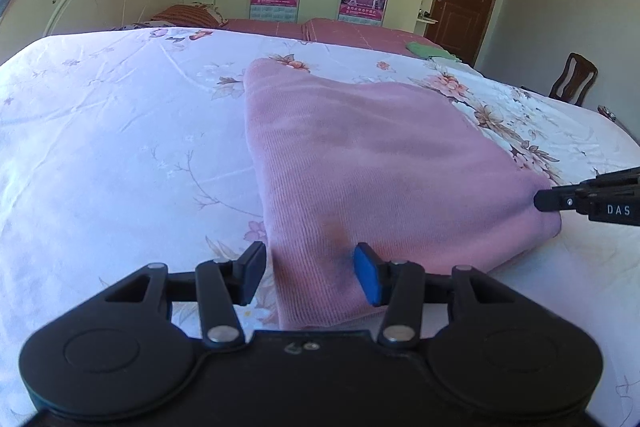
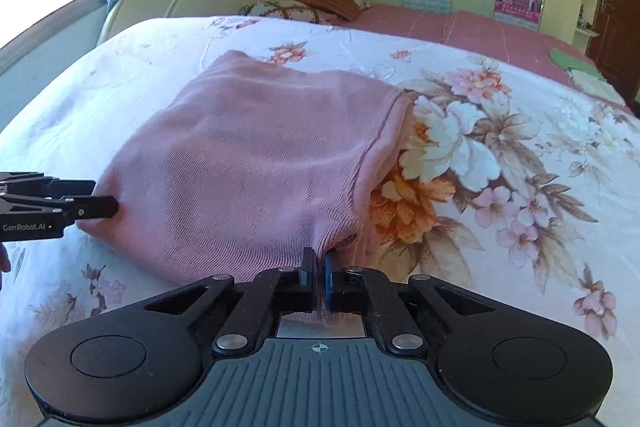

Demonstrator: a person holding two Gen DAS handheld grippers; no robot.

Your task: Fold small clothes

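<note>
Pink knit garment [image 2: 260, 155] lies on the floral bedsheet [image 2: 500, 155]; right gripper [image 2: 319, 273] pinches its near edge, while left gripper [image 1: 310, 275] stands spread, fabric between its unpressed pads.

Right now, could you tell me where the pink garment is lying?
The pink garment lies on the floral bedsheet near the bed's front edge, its near-right corner pinched in the right claw and its near-left corner between the left claw's open fingers.
</note>
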